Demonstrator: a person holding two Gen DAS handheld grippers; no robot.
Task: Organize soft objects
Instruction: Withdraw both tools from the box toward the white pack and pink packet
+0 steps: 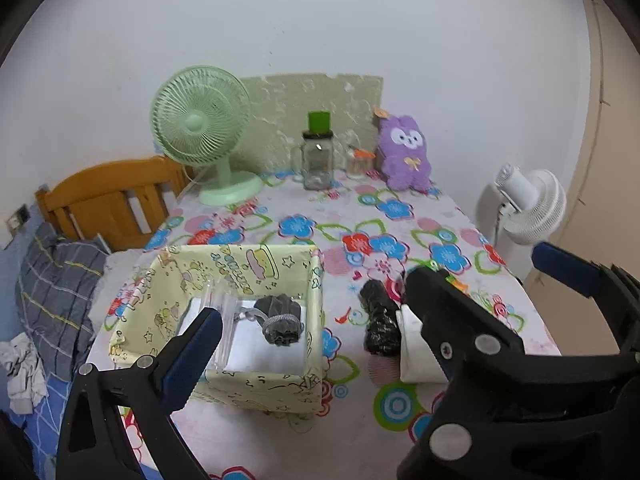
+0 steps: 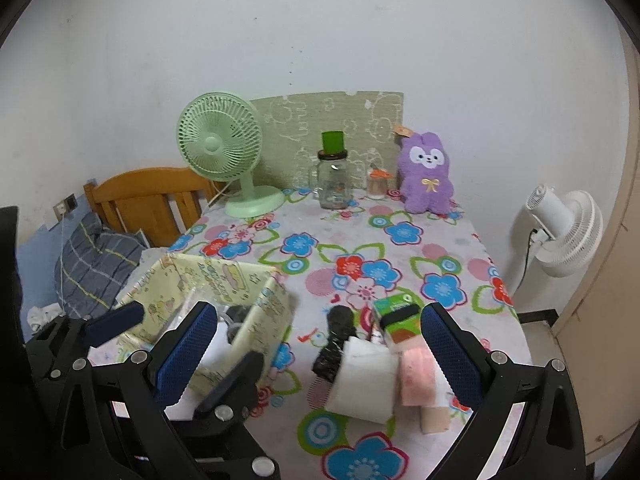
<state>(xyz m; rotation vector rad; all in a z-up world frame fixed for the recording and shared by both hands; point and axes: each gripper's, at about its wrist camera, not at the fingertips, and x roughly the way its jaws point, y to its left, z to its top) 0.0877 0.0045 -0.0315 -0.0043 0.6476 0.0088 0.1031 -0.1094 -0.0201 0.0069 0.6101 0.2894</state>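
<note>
Fans point(image 2: 224, 152), jar point(image 2: 333, 184), plush point(image 2: 426, 178) behind, possibly tissues point(image 2: 400, 318) nearer.

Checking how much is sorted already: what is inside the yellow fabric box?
In the yellow fabric box, a dark grey ruffled fabric bundle and a clear plastic item lie on its white bottom. The left gripper finger hides the near left corner.

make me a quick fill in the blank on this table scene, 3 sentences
1. The grey scrunchie lies inside the yellow ____.
2. The purple plush bunny sits at the far edge of the table, right of the glass ____.
3. The right gripper is ____, its fingers either side of the white roll.

Missing words: box; jar; open
</note>
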